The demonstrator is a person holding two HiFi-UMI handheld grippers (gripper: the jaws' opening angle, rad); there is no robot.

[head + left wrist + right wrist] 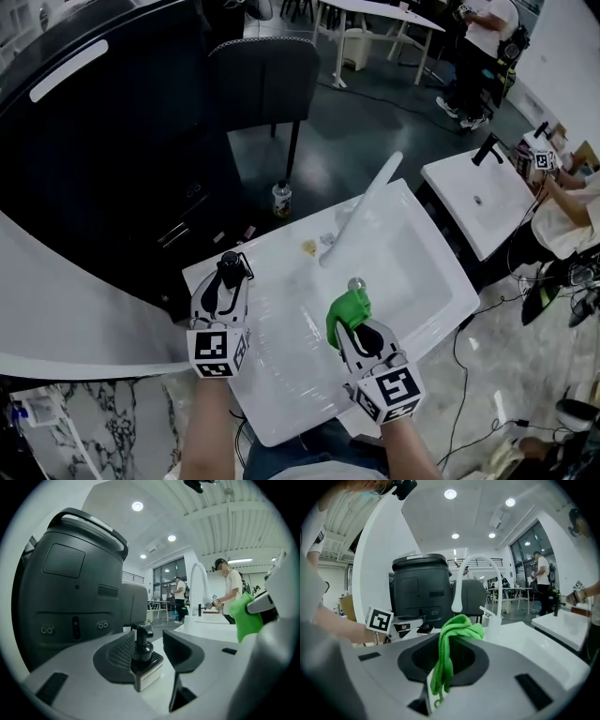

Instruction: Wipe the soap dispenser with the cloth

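The soap dispenser, a dark square bottle with a black pump, stands on the white counter at the sink's left corner. In the left gripper view the soap dispenser is upright between the jaws, with a gap of counter showing to the right pad. My left gripper is open around it. My right gripper is over the basin, shut on a green cloth that bunches above the jaws and hangs down between them.
The white sink has a tall curved faucet at its far side and a drain plug. A big black machine stands behind the counter. A second sink with another person is at the right.
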